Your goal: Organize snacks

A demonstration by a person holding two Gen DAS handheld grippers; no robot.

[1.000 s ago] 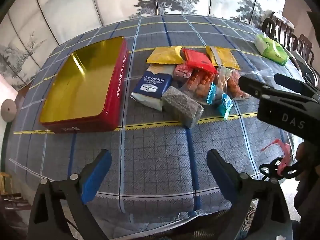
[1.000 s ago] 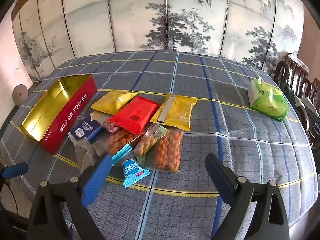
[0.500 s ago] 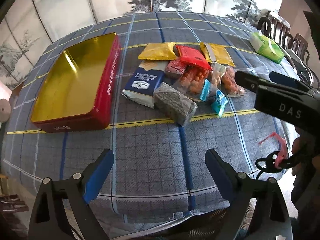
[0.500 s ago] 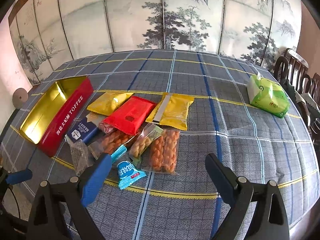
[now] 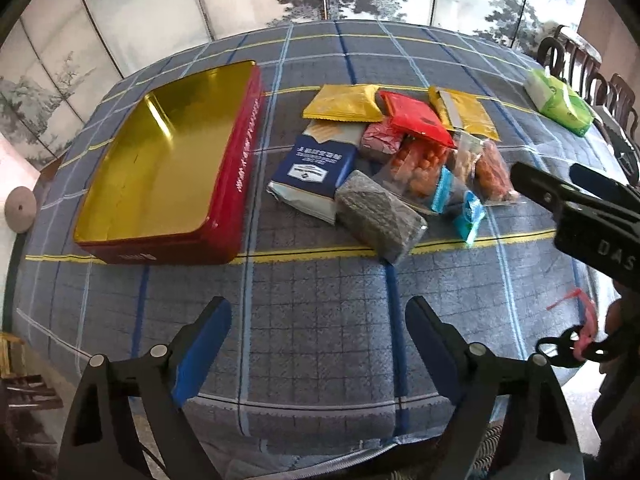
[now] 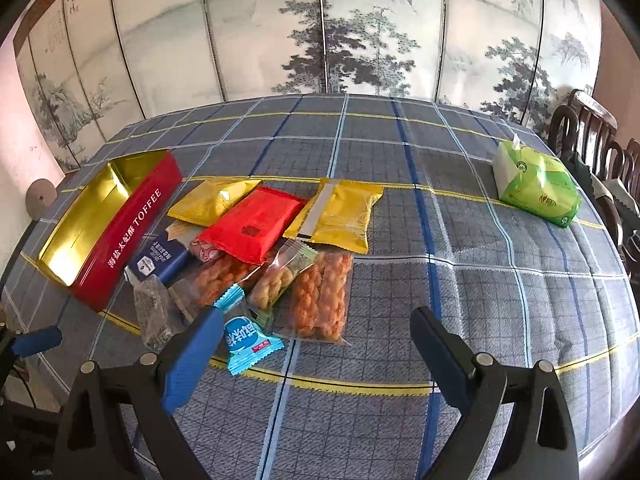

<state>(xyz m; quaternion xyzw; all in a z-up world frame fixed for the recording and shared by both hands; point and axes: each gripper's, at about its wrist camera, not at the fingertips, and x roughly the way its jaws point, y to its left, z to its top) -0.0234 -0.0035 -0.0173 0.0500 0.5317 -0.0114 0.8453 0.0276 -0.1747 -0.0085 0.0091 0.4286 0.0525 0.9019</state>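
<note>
An open red toffee tin (image 5: 240,168) with an empty gold inside (image 6: 80,216) lies at the left of the table. Beside it lies a pile of snack packets: a blue packet (image 5: 320,164), a grey-speckled packet (image 5: 380,216), a red packet (image 6: 252,228), two yellow packets (image 6: 340,216) (image 5: 344,102), clear bags of orange twists (image 6: 320,296) and a small light-blue packet (image 6: 248,340). My left gripper (image 5: 318,324) is open and empty over bare cloth near the front edge. My right gripper (image 6: 316,332) is open and empty, just in front of the pile.
The round table has a blue-grey checked cloth (image 6: 480,280). A green tissue pack (image 6: 536,188) lies at the far right. Dark wooden chairs (image 6: 592,128) stand beyond the right edge. A painted folding screen (image 6: 320,28) stands behind the table.
Both grippers have drawn back and shifted slightly, so the table looks a little farther away. Both stay open and empty. No snack has moved.
</note>
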